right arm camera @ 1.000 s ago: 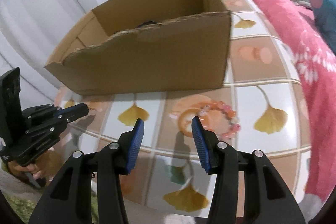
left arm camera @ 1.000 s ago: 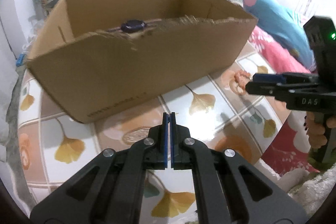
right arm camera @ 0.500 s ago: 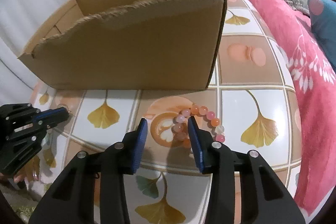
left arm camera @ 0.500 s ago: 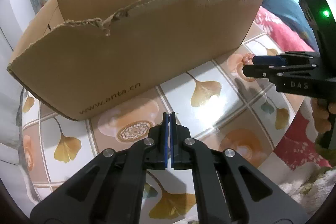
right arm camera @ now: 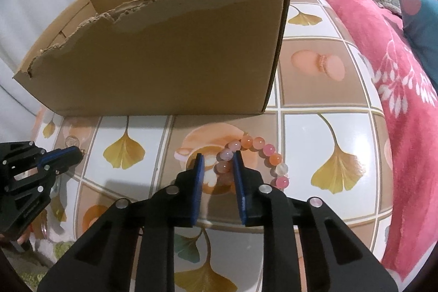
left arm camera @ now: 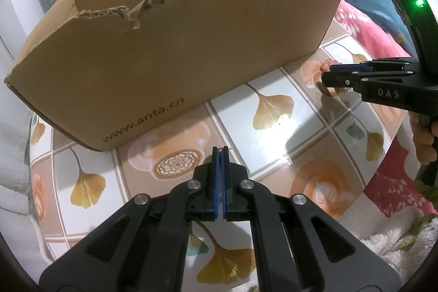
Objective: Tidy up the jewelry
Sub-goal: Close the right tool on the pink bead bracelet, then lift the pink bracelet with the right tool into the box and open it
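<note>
Between the right gripper's (right arm camera: 217,159) closing fingers lies the bracelet (right arm camera: 257,155).

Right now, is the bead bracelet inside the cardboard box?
No, the bead bracelet lies on the table in front of the cardboard box.

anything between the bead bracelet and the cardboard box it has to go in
Only the box's own torn front wall. The bead bracelet lies on the table just before it, one side between the closing right gripper jaws, so it must go over.
</note>
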A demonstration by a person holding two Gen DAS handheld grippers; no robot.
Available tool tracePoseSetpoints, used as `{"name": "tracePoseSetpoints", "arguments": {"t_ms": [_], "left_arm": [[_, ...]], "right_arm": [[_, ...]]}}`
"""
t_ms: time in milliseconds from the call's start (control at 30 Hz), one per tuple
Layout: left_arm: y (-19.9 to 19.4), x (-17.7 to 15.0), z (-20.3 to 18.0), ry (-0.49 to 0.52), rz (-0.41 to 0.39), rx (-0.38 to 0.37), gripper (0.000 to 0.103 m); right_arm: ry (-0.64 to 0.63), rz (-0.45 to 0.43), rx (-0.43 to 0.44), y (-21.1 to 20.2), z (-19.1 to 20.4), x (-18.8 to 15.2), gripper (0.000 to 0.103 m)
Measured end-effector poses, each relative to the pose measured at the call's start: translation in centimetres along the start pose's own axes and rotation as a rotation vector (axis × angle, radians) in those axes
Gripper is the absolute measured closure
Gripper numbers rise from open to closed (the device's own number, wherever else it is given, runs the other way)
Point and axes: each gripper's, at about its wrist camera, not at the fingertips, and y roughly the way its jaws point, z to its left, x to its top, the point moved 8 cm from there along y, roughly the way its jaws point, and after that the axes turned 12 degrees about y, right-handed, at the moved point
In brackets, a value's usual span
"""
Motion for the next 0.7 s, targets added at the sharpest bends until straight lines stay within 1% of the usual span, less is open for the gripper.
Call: {"name": "tracePoseSetpoints", "arguments": {"t_ms": [100, 233, 333, 433, 567, 700], "left_arm": [[0.1, 0.1, 0.0, 0.001, 0.001, 0.003, 0.102], [0.1, 0.0, 0.0, -0.003, -0.002, 0.005, 0.102], [-0.4, 0.0, 0.3, -0.007, -0.021, 0.007, 0.102], [-2.3, 0.2, 0.9, -0.029, -0.078, -0.011, 0.102], [-5.2, 0.4, 1.8, -0.040, -0.141, -0.015, 0.102], [-8.3, 1.2, 2.3, -0.034, -0.200, -0.022, 0.102]], "right_arm": [[0.014, -0.003, -0.005, 0.0, -0.4, 0.1, 0.092], [0.041, -0.001, 0.017, 0.0, -0.9, 0.4, 0.093], [0.081, -0.013, 0.052, -0.7, -1.3, 0.8, 0.093], [0.139, -0.039, 0.119, -2.4, -2.0, 1.7, 0.094], [0.218, -0.067, 0.224, -5.0, -3.0, 2.8, 0.094], [0.254, -0.104, 0.300, -7.3, -3.4, 4.0, 0.094]]}}
